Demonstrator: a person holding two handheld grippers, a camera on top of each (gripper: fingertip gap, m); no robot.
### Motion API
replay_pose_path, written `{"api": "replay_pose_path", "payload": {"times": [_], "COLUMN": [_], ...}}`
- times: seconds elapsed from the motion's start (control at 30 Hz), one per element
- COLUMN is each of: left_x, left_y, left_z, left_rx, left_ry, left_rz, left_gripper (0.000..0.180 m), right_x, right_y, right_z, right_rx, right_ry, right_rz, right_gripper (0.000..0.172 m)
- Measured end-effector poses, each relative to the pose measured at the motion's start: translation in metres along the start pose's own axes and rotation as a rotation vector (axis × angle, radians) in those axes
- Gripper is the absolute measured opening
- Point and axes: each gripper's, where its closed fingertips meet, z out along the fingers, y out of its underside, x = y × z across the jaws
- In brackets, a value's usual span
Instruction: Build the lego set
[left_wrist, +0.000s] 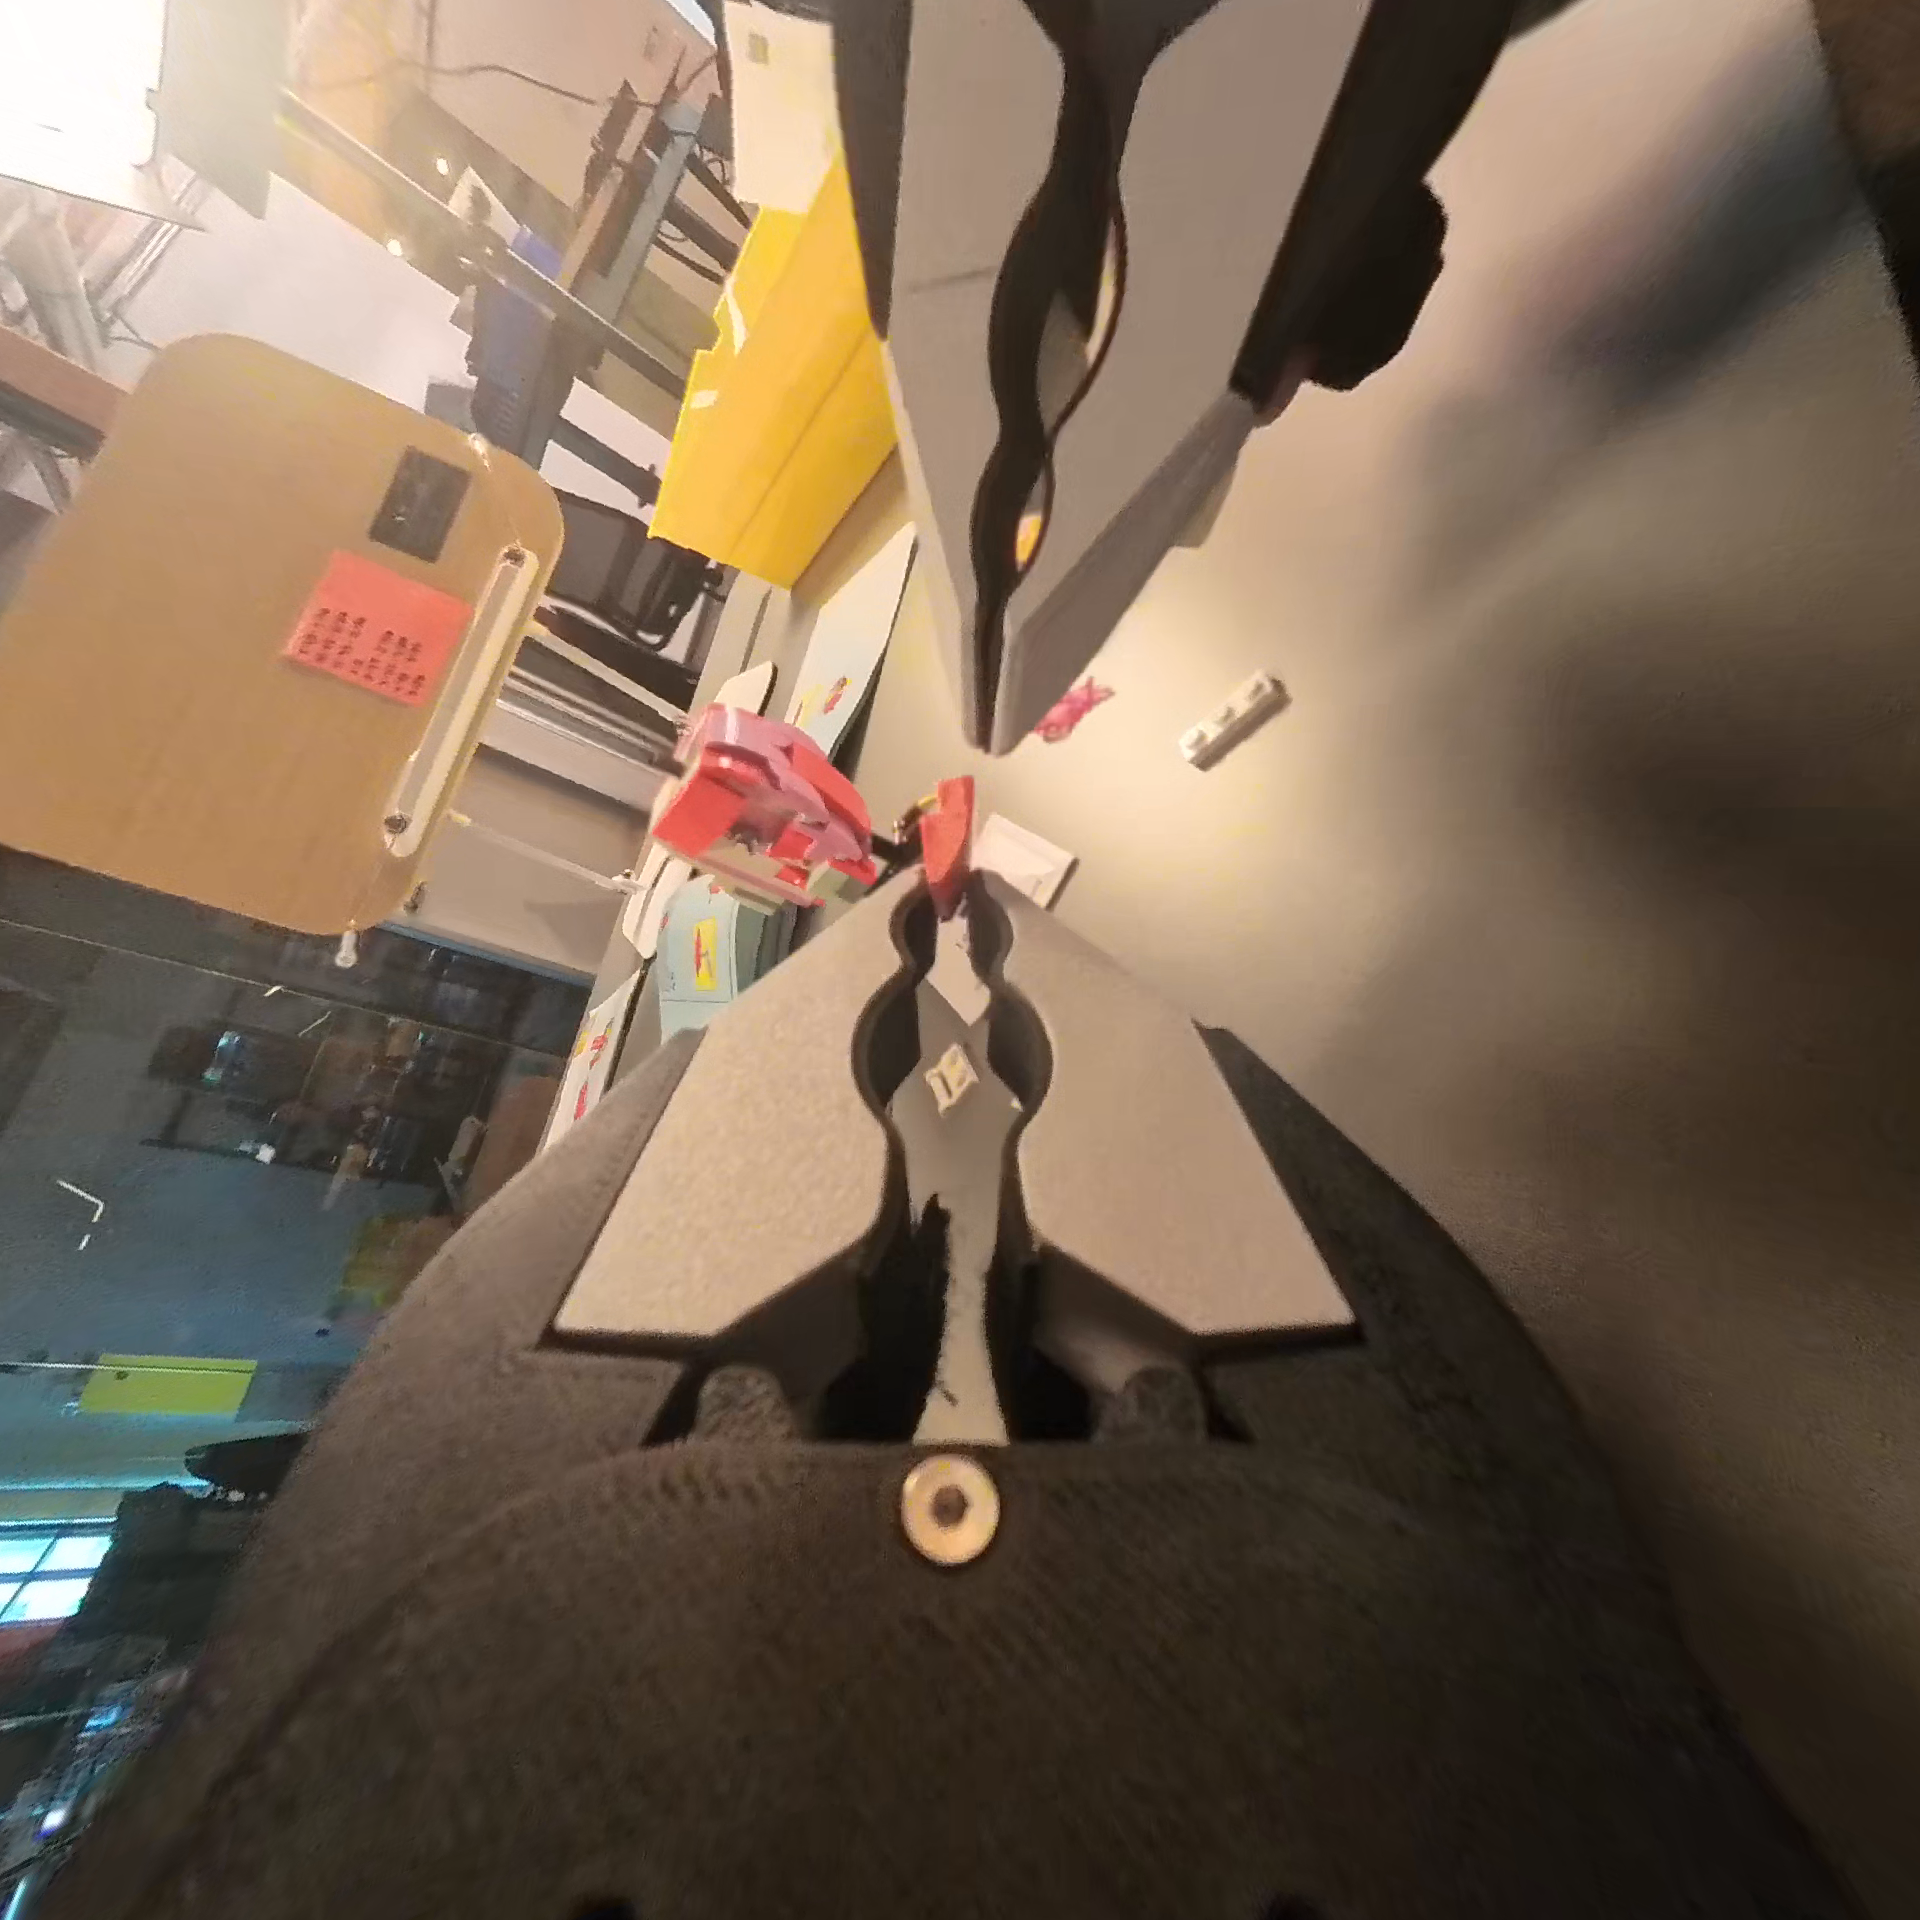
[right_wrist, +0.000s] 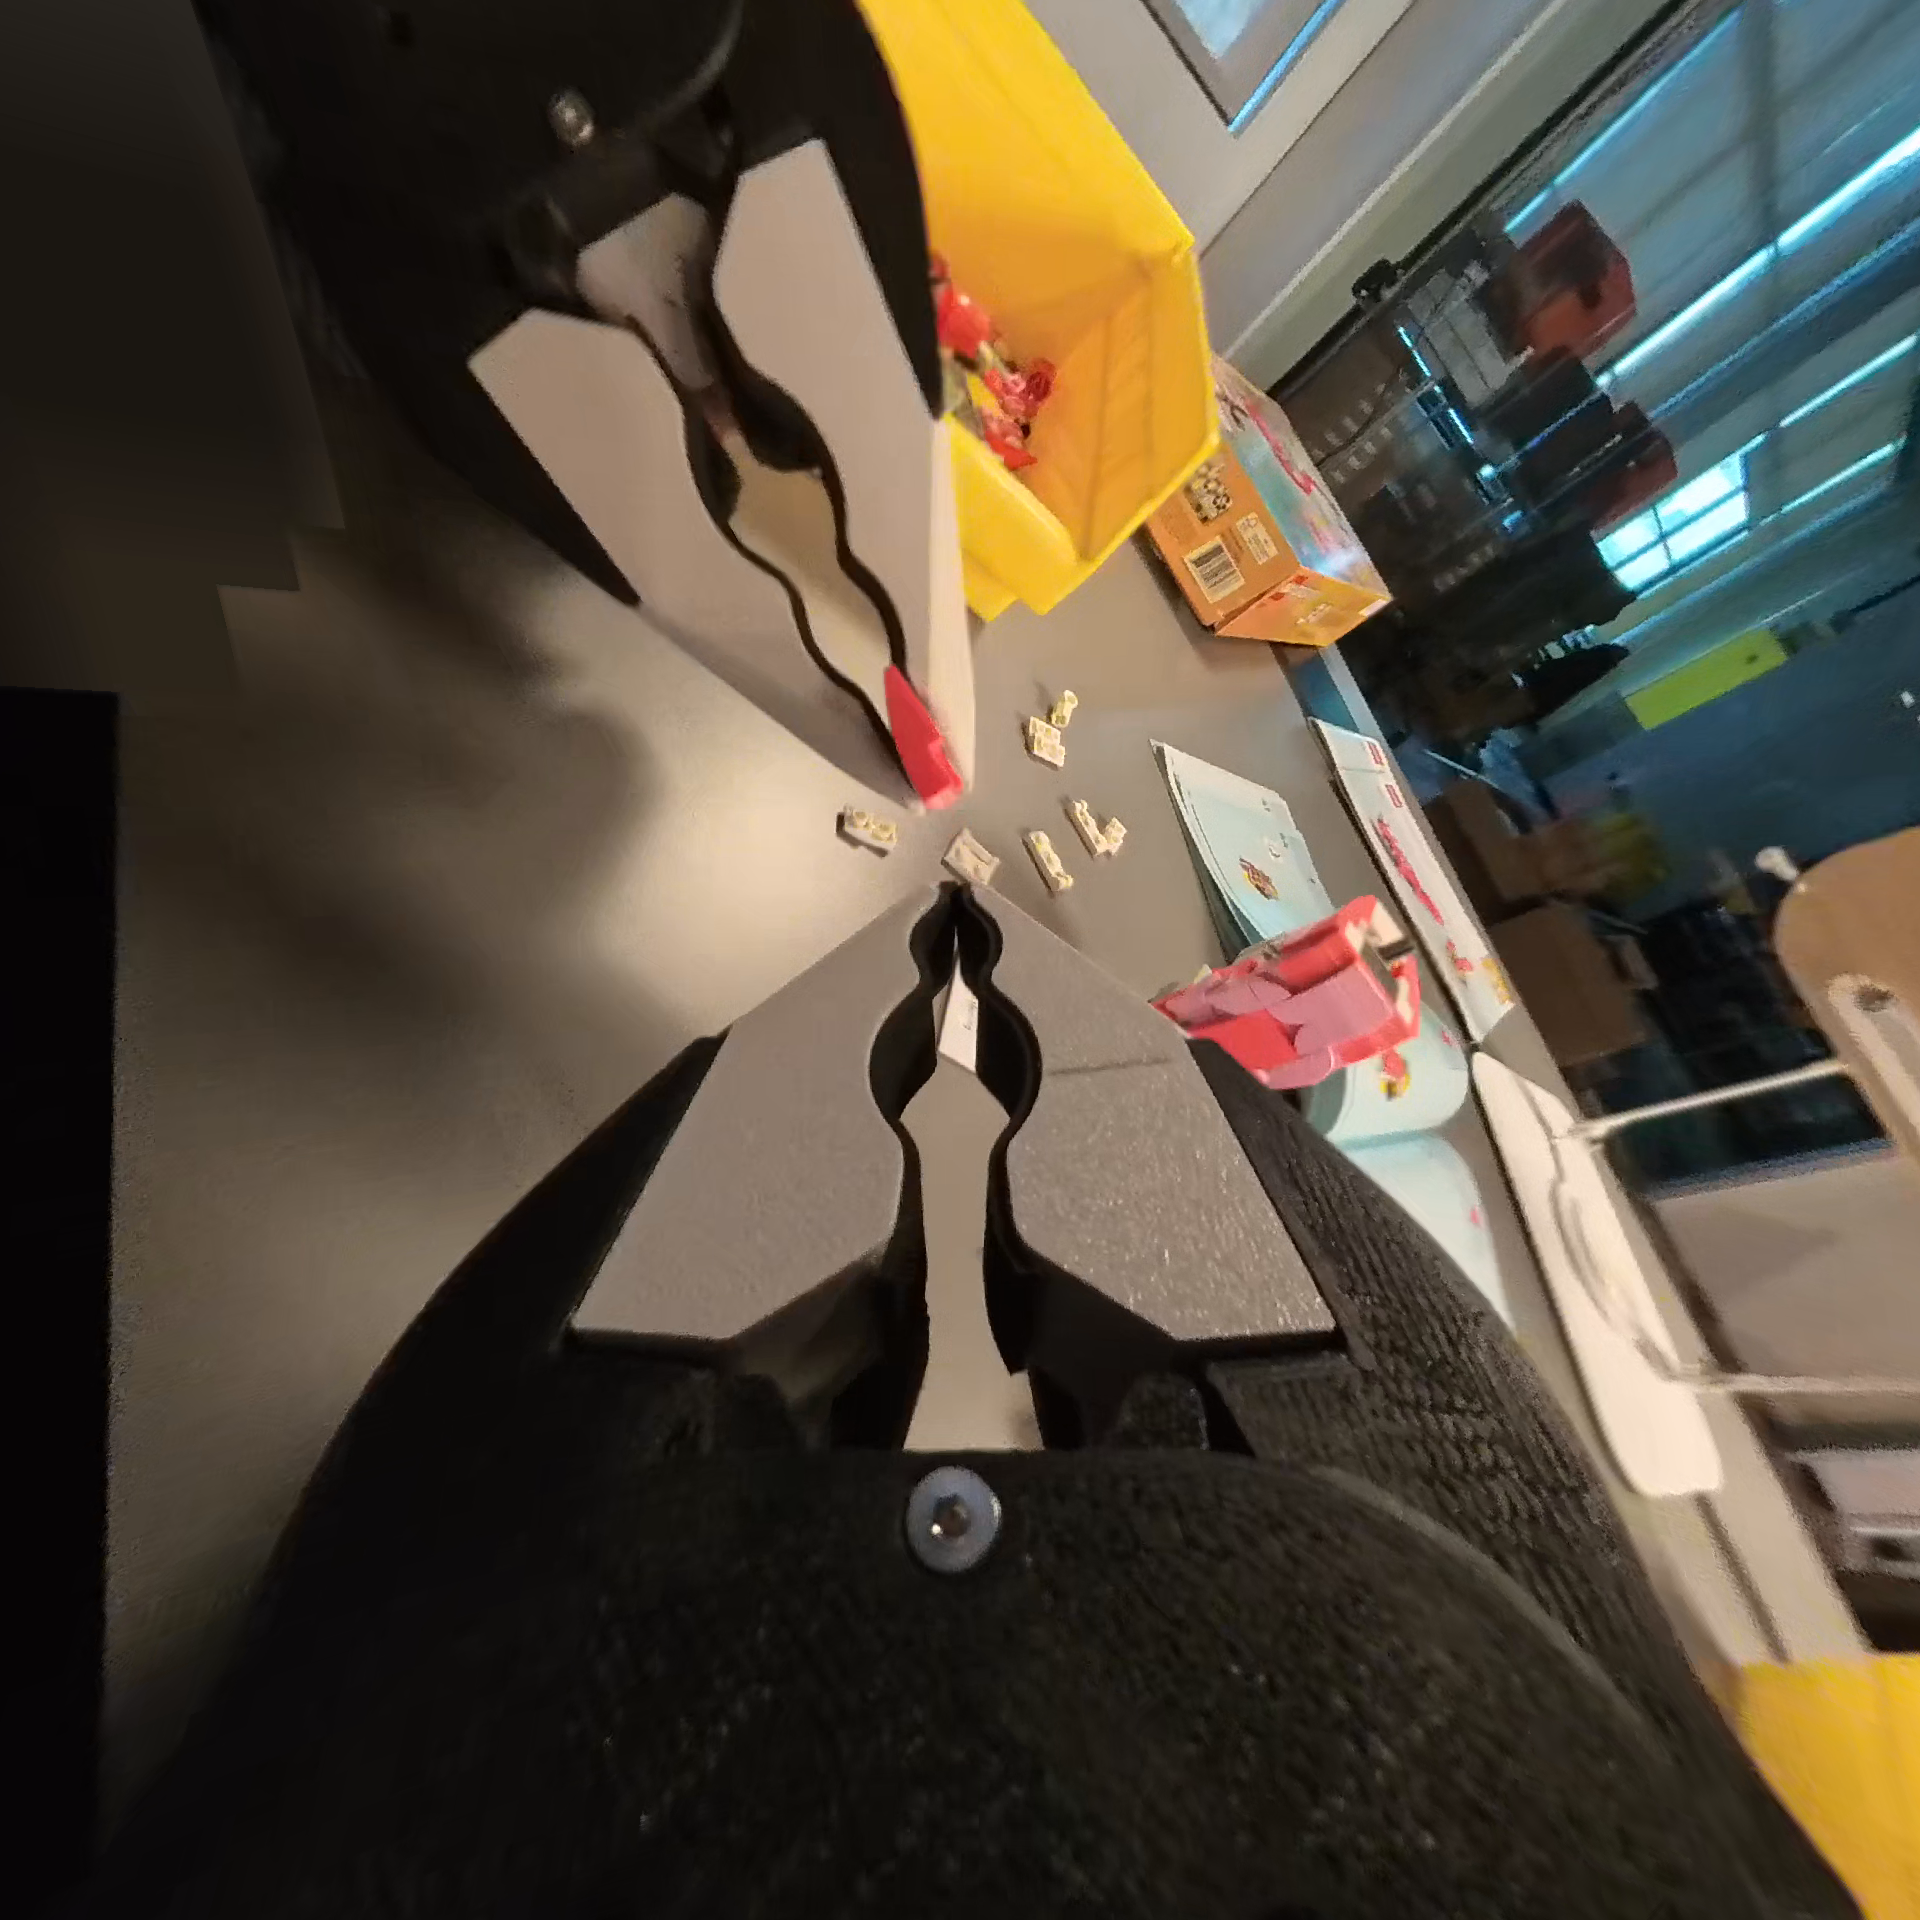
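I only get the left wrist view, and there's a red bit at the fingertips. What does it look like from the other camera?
Observer: The red piece is a long wedge, pinched at the tips of the left gripper.
Visitor: Is there anything inside the yellow bin?
Observer: Yes, the yellow bin holds a heap of small red pieces.
Visitor: What's beyond it?
Observer: An orange box lies on the table right beside the bin.
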Motion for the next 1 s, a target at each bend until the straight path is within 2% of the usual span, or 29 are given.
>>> {"api": "replay_pose_path", "payload": {"times": [0.07, 0.17, 0.27, 0.37, 0.63, 0.7, 0.73, 0.8, 0.9, 1.0], "left_x": [-0.002, 0.005, 0.013, 0.016, 0.014, 0.013, 0.008, 0.002, 0.006, 0.015], "left_y": [0.002, 0.005, 0.001, 0.001, -0.006, -0.005, -0.002, 0.007, 0.016, 0.018], "left_z": [0.000, 0.004, 0.005, 0.005, 0.001, 0.002, 0.002, 0.003, 0.007, 0.011], "left_rx": [-0.012, -0.042, -0.033, -0.029, 0.031, 0.019, -0.002, -0.055, -0.127, -0.164], "left_ry": [-0.006, 0.022, 0.048, 0.069, 0.079, 0.083, 0.054, 0.014, 0.006, 0.033], "left_rz": [-0.007, 0.020, 0.053, 0.052, 0.008, -0.023, -0.030, -0.009, 0.063, 0.133], "left_gripper": [0.004, 0.004, 0.004, 0.004, 0.003, 0.002, 0.002, 0.002, 0.002, 0.002], "right_x": [0.002, -0.003, -0.015, -0.018, -0.014, -0.011, -0.009, -0.006, -0.013, -0.027], "right_y": [-0.006, -0.019, -0.018, -0.015, -0.007, -0.008, -0.004, 0.013, 0.049, 0.055], "right_z": [-0.003, -0.006, 0.000, 0.005, -0.005, -0.006, -0.006, -0.006, -0.012, -0.017], "right_rx": [0.059, 0.135, 0.087, 0.053, 0.076, 0.089, 0.071, -0.035, -0.275, -0.364], "right_ry": [-0.015, -0.064, -0.068, -0.042, -0.091, -0.102, -0.111, -0.133, -0.144, -0.174], "right_rz": [0.108, 0.171, 0.025, -0.062, -0.015, 0.085, 0.169, 0.355, 0.548, 0.684], "right_gripper": [0.000, 0.019, 0.018, 0.006, 0.005, 0.003, 0.012, 0.025, 0.027, 0.026]}}
